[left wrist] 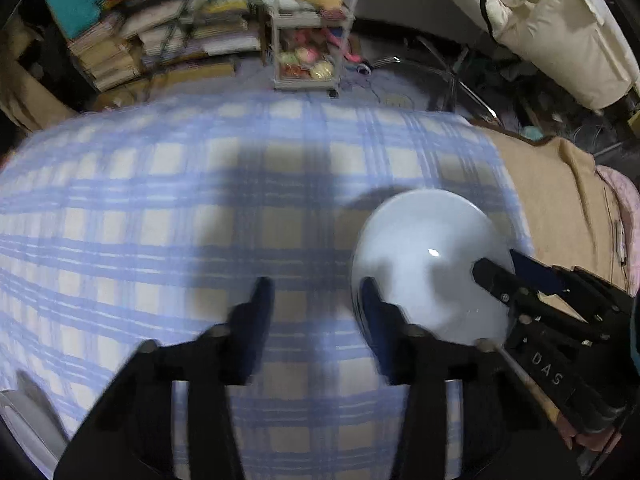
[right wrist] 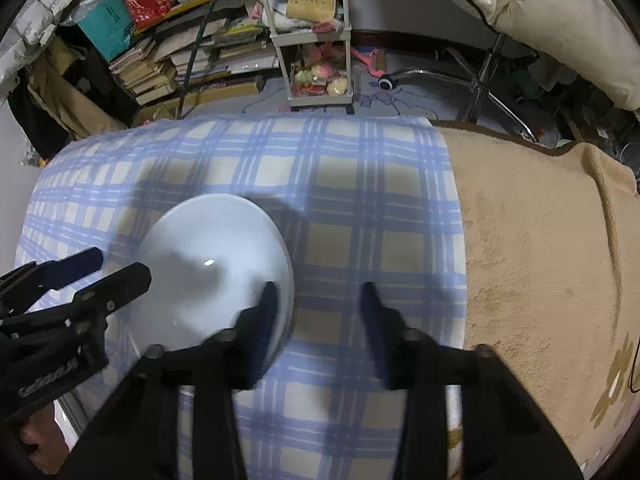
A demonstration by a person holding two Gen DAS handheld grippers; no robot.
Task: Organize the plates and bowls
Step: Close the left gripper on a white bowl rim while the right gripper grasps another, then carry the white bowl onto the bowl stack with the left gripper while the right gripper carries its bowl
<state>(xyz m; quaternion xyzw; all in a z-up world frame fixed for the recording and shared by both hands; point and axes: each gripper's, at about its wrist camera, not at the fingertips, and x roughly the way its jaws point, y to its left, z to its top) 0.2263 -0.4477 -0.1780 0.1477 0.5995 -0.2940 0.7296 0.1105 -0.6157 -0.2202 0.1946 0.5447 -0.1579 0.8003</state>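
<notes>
So the white bowl (right wrist: 208,264) sits on a blue checked cloth (right wrist: 360,200), and everything here hangs off that bowl. There's loads of bare cloth beyond the bowl, all the way to the cloth's far edge, and more to its left. To its right the cloth runs a fair way before its edge meets a tan blanket (right wrist: 540,240).

The left gripper (left wrist: 316,300) straddles the bowl's left rim, one finger over the inside and the other out over the cloth. The right gripper (right wrist: 318,308) does the same on the bowl's right rim. Both claws are fairly narrow but not gripping; there's a clear gap between the fingers and nothing is pinched.

The near edge of the bowl is hidden behind the gripper bodies, so I can't tell how it lies there. The left wrist view is pretty smeared, especially the cloth.

Past the cloth, beyond the bowl, the floor is cluttered: a small white shelf cart (right wrist: 316,40), messy stacks of books (right wrist: 160,68) to its left, and a chrome chair base (right wrist: 480,80) to its right.
</notes>
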